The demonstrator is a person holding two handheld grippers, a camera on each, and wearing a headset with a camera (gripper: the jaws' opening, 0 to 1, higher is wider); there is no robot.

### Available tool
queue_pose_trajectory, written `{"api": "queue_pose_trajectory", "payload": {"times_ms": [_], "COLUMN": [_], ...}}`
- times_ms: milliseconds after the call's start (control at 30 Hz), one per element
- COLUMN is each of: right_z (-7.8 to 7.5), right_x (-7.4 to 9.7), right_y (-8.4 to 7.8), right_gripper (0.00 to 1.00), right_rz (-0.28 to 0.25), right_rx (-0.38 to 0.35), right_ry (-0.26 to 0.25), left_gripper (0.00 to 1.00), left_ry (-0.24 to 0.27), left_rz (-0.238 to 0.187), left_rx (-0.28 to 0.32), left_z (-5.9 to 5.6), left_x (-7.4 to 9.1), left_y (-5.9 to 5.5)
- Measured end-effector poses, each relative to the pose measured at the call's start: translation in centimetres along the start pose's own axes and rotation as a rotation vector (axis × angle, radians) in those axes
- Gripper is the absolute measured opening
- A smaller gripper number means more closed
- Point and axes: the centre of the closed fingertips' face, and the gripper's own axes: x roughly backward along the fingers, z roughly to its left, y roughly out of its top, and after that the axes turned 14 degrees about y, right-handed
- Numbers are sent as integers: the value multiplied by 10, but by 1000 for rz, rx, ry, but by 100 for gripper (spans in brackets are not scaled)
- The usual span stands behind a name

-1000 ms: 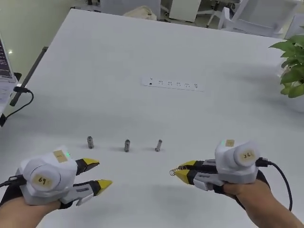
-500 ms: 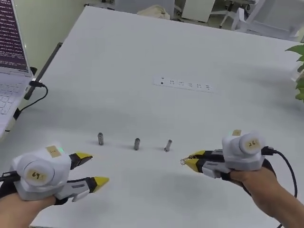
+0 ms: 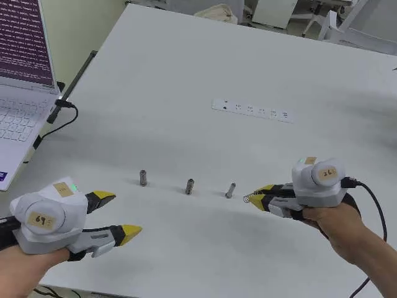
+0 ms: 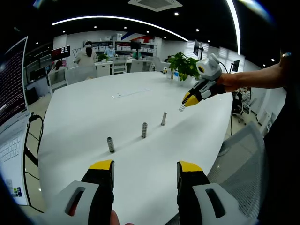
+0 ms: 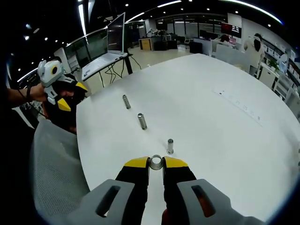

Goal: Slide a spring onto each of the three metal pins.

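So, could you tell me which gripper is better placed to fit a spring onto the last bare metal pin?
Right. The right gripper is shut on a small coiled steel spring and sits close to the bare short metal pin. The left gripper is open, empty and farther from that pin.

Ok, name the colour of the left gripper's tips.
Yellow fingertips, clearest in the left gripper view.

Table (image 3: 186, 93): smooth matt white top. Bare pin (image 3: 230, 190) on table: grey metal, dull sheen. Spring (image 5: 156, 162) above table: bright coiled metal wire.
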Motion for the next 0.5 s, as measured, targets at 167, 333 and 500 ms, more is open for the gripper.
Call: {"api": "queue_pose_trajectory", "payload": {"times_ms": [167, 333, 500], "right_z": [-8, -15, -21], "right_x": [-7, -14, -19], "right_y": [4, 5, 9], "right_gripper": [8, 9, 9], "right_rz": [-1, 15, 22], "right_rx": [-6, -2, 1], "right_ry": [-9, -18, -30], "left_gripper": [53, 55, 55], "left_ry": [10, 23, 35], "left_rz": [-1, 6, 15], "left_rx": [1, 8, 16], "left_z": [4, 9, 16], "left_x": [3, 7, 10], "left_y": [0, -3, -9]}}
